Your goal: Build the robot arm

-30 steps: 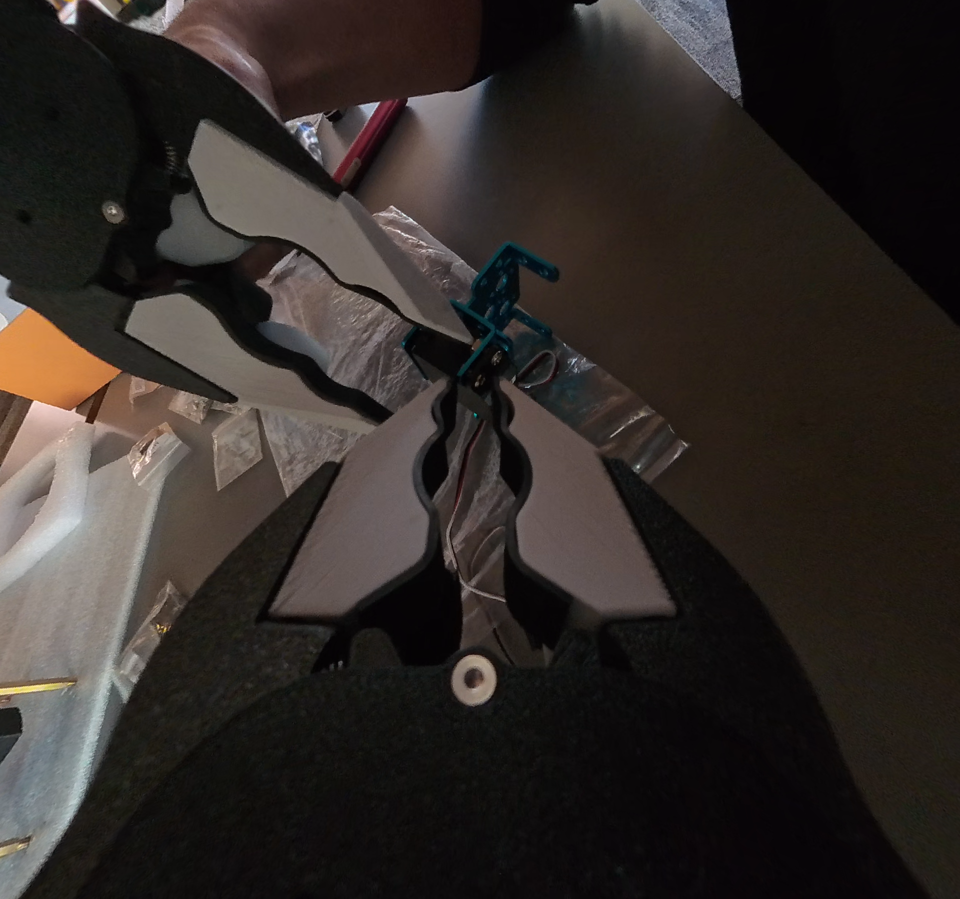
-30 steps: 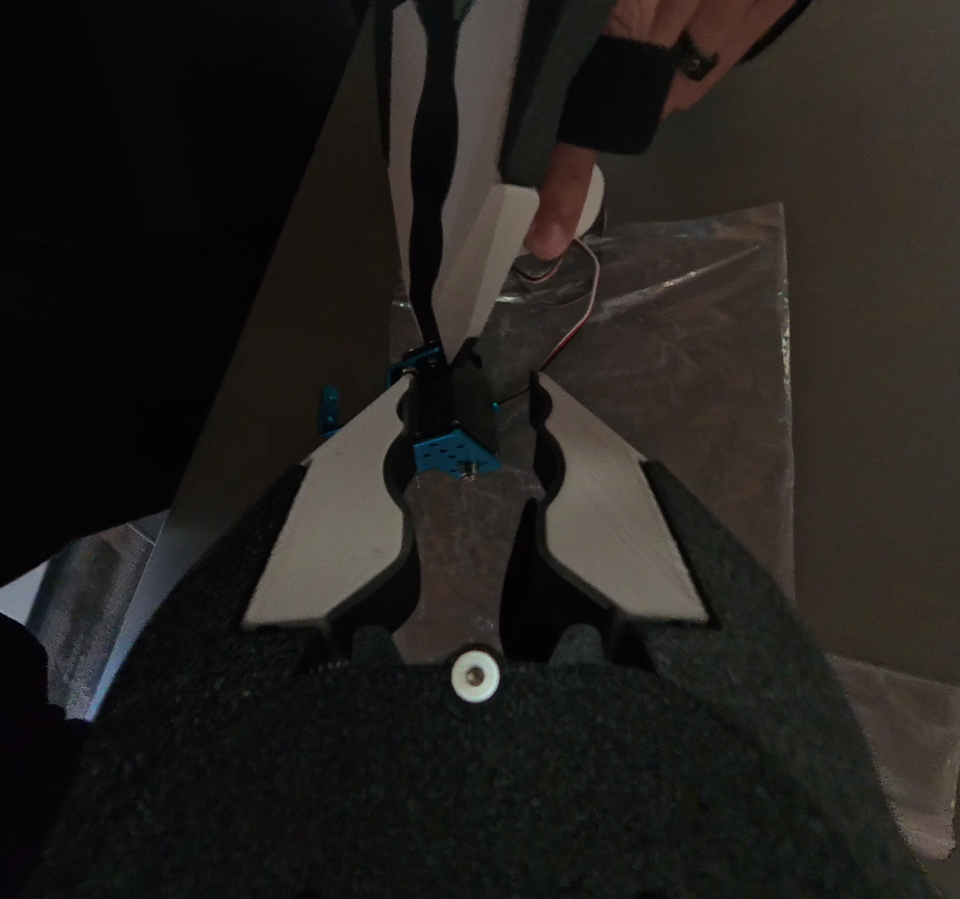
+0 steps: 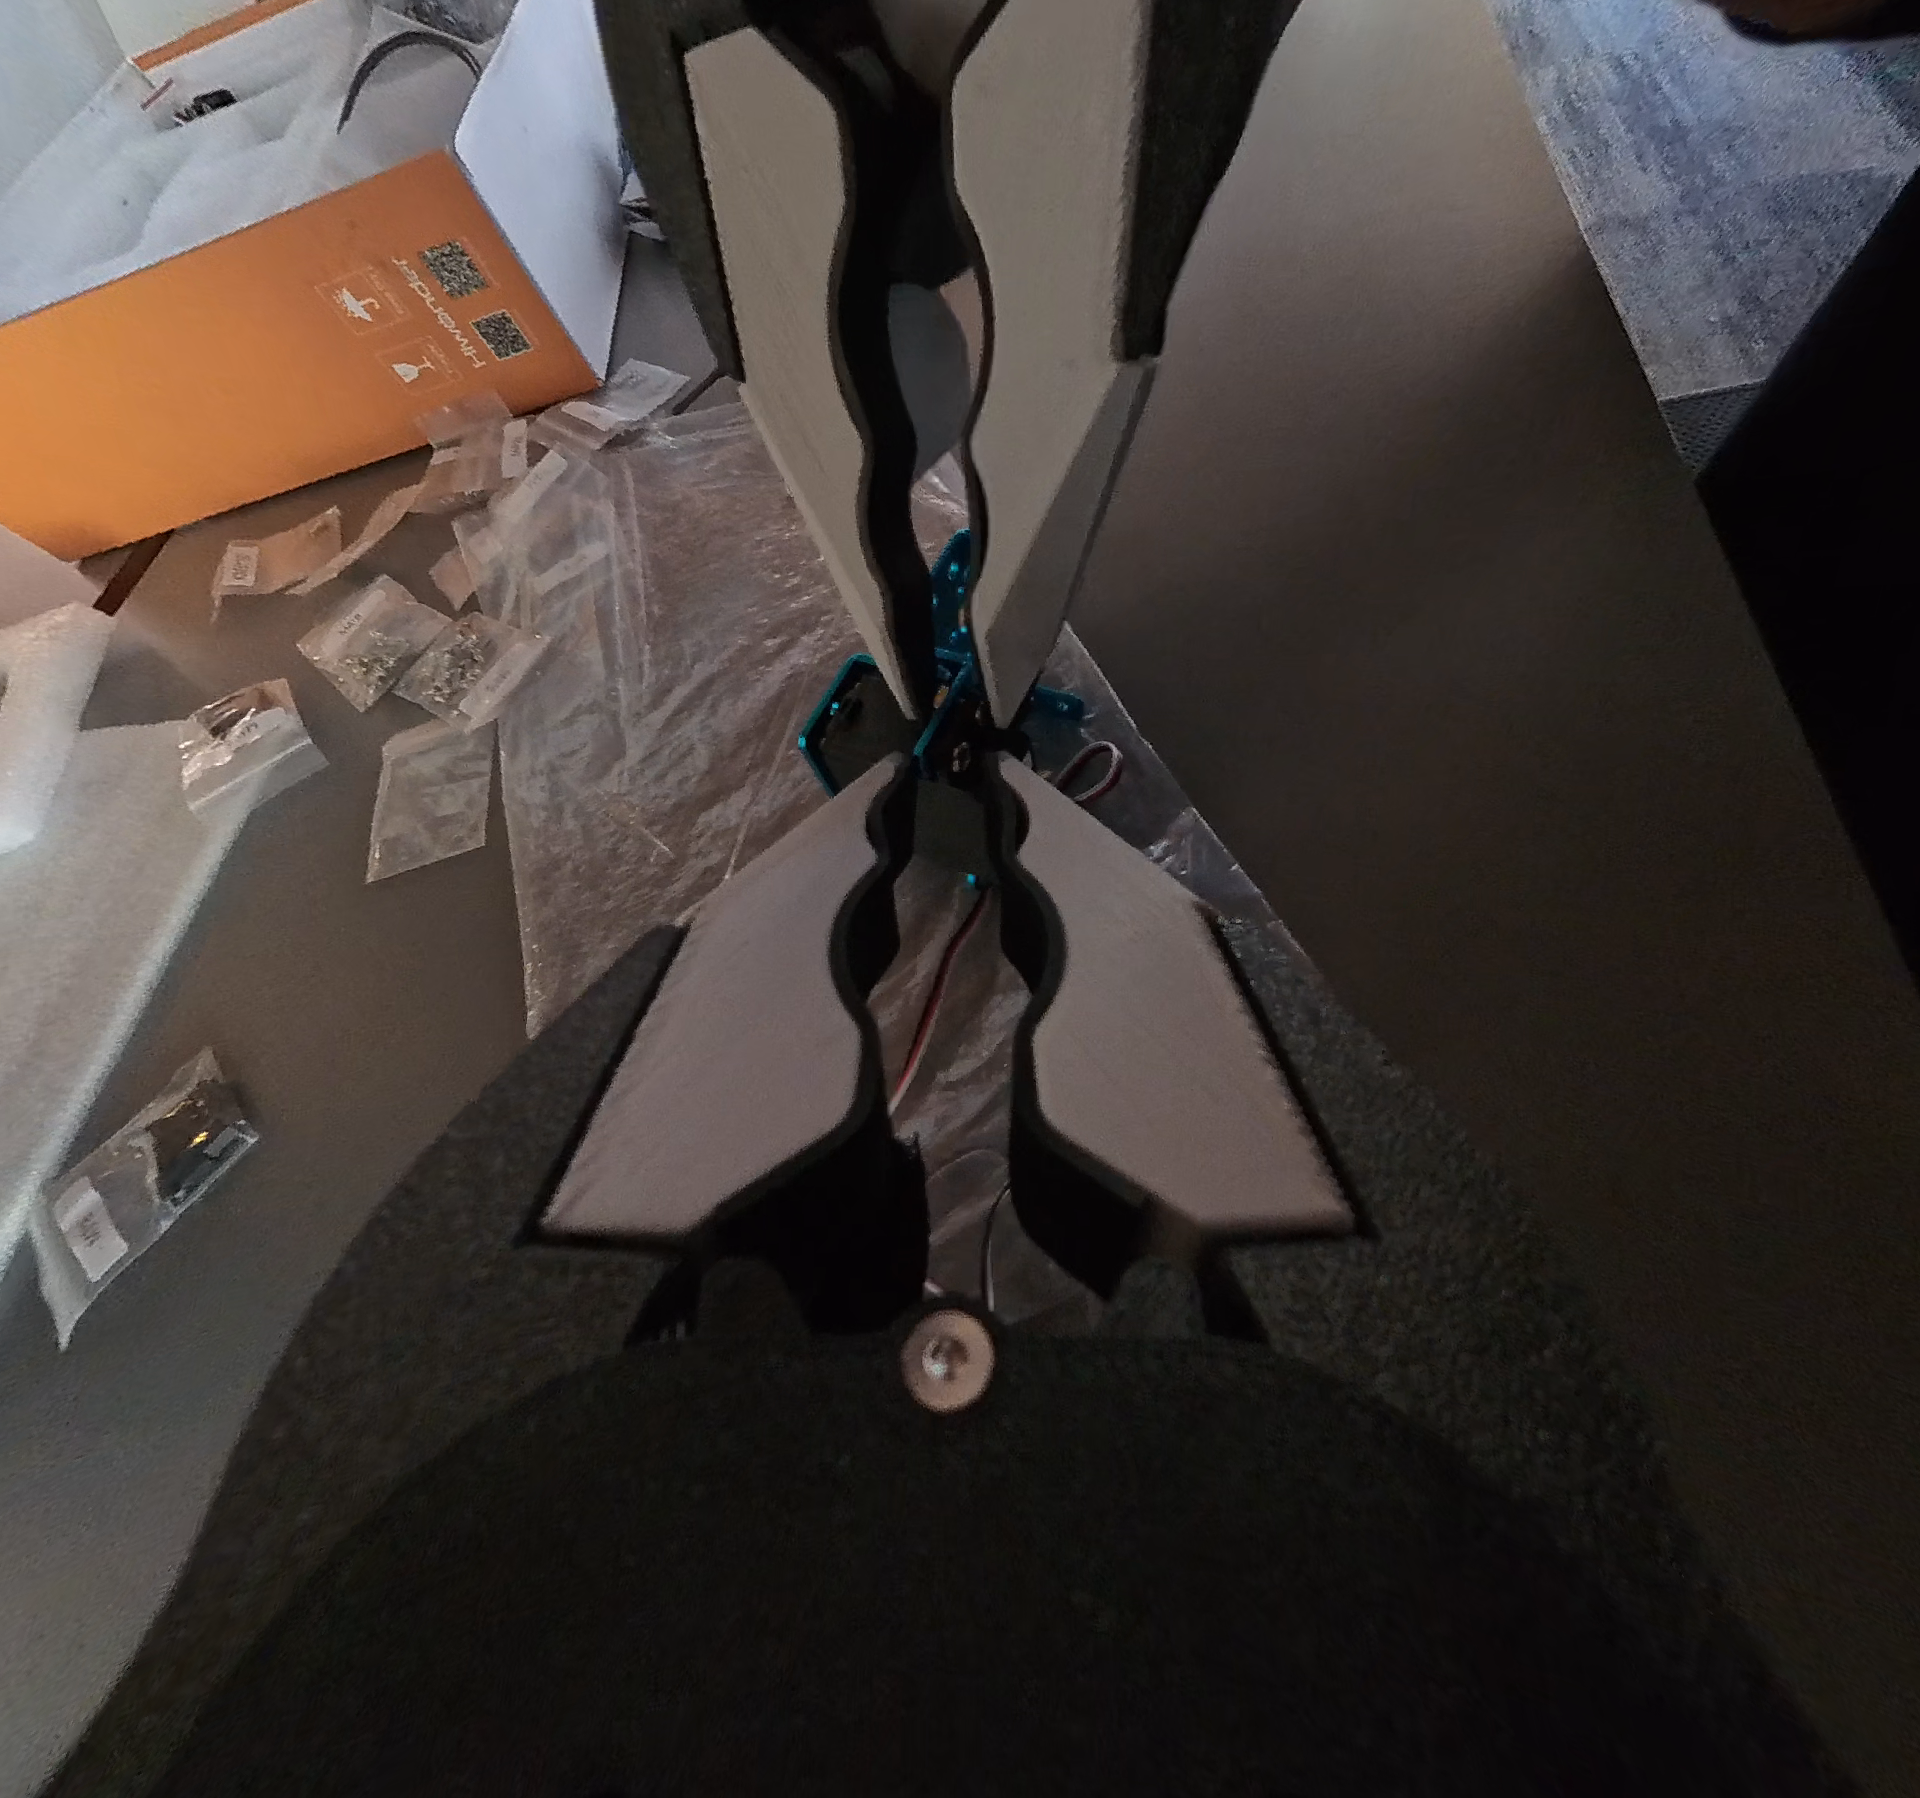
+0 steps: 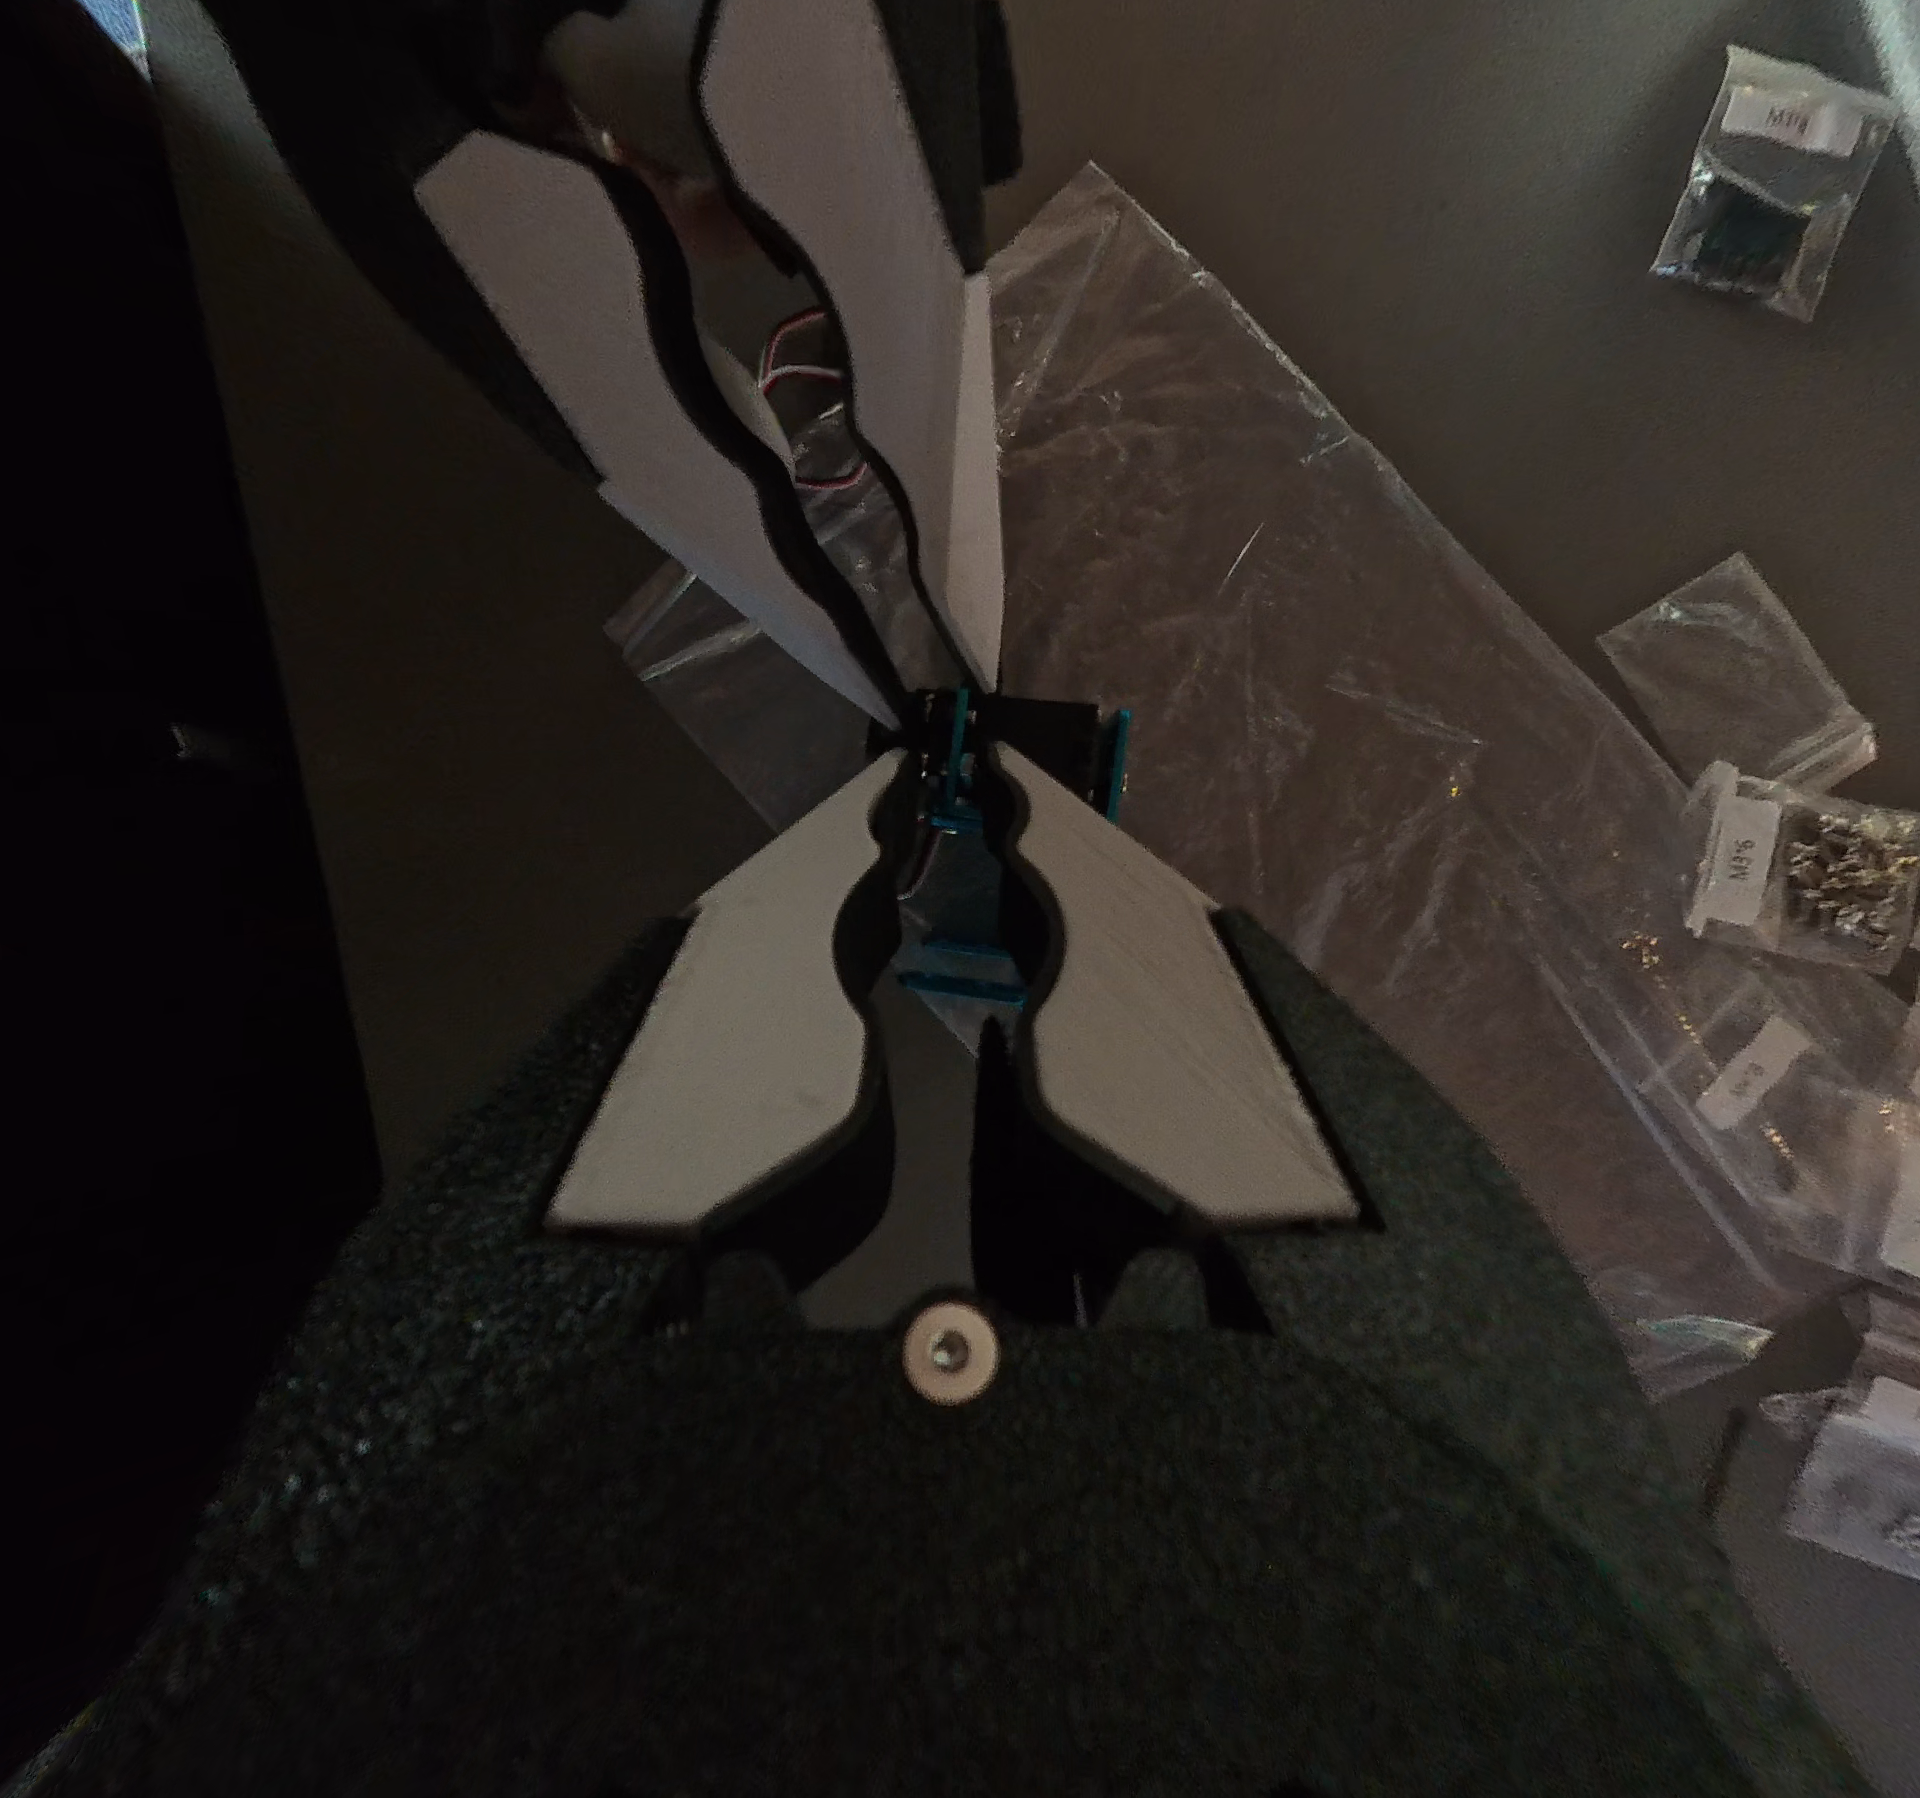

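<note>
Off to the far left of the left gripper [image 3: 951, 761] lies an open orange box [image 3: 260, 346] with white foam padding inside. Nearer, still to its left, small clear bags [image 3: 436, 652] lie scattered on the dark table [image 3: 1403, 709] — several hold little metal screws, one holds dark parts. Just ahead of the fingertips, over a large clear plastic bag [image 3: 665, 647], hangs a blue bracket assembly [image 3: 940, 720] with a black servo body and a red-white wire. The left gripper's jaws are narrow, pinching its near end. The right gripper [image 4: 951, 761] meets it tip to tip from the opposite side, jaws likewise narrow and clamped on the same piece. To the right gripper's right lie more labelled screw bags [image 4: 1808, 865].
</note>
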Tool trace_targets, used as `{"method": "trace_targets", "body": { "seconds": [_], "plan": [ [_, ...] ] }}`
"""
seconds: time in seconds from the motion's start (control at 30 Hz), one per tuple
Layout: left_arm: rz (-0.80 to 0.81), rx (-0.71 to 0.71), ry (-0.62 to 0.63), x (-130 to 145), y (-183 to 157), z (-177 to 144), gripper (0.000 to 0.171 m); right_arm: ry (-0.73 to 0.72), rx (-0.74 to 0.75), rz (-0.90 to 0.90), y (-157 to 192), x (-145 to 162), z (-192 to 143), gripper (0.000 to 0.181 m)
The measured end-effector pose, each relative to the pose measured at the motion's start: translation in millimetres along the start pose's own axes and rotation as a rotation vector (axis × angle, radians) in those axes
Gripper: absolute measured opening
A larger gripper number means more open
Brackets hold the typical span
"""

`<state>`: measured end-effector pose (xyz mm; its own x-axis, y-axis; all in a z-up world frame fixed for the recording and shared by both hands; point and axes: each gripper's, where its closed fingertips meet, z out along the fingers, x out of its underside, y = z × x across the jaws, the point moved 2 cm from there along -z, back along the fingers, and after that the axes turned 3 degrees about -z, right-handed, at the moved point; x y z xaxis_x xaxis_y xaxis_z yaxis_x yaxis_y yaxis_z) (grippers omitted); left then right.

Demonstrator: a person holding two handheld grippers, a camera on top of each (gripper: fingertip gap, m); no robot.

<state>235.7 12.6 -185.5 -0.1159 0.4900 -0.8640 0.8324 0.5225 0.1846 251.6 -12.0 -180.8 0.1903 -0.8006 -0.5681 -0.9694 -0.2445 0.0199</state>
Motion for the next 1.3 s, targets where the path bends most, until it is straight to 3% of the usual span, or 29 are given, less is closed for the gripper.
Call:
{"method": "trace_targets", "body": {
  "seconds": [0.3, 0.47, 0.57, 0.6, 0.77, 0.9, 1.03, 1.3],
  "plan": [
    [0.049, -0.012, -0.024, 0, -2, 0, 0.012, -0.027, -0.015, 0.059, 2, 1, 0, 0.009],
    [-0.027, 0.018, -0.057, -2, 4, -2, 0.016, -0.106, -0.006, 0.053, -1, 2, -3, 0.009],
    [-0.151, 0.147, -0.043, -4, 11, -6, 0.068, -0.24, -0.047, 0.099, -3, 3, -12, 0.009],
    [-0.181, 0.181, -0.041, -5, 14, -4, 0.075, -0.294, -0.074, 0.109, -1, 2, -17, 0.009],
    [-0.162, 0.353, -0.023, -14, 4, 20, 0.083, -0.468, -0.055, 0.121, -2, 6, -37, 0.009],
    [-0.107, 0.389, -0.038, -27, -5, 35, 0.069, -0.656, -0.042, 0.087, 5, 1, -60, 0.01],
    [0.004, 0.327, 0.035, -29, -4, 39, 0.069, -0.622, 0.002, 0.103, 7, 14, -63, 0.011],
    [0.152, 0.259, 0.246, -8, -7, 46, 0.069, -0.405, 0.177, 0.005, 11, 28, -45, 0.015]
  ]
}}
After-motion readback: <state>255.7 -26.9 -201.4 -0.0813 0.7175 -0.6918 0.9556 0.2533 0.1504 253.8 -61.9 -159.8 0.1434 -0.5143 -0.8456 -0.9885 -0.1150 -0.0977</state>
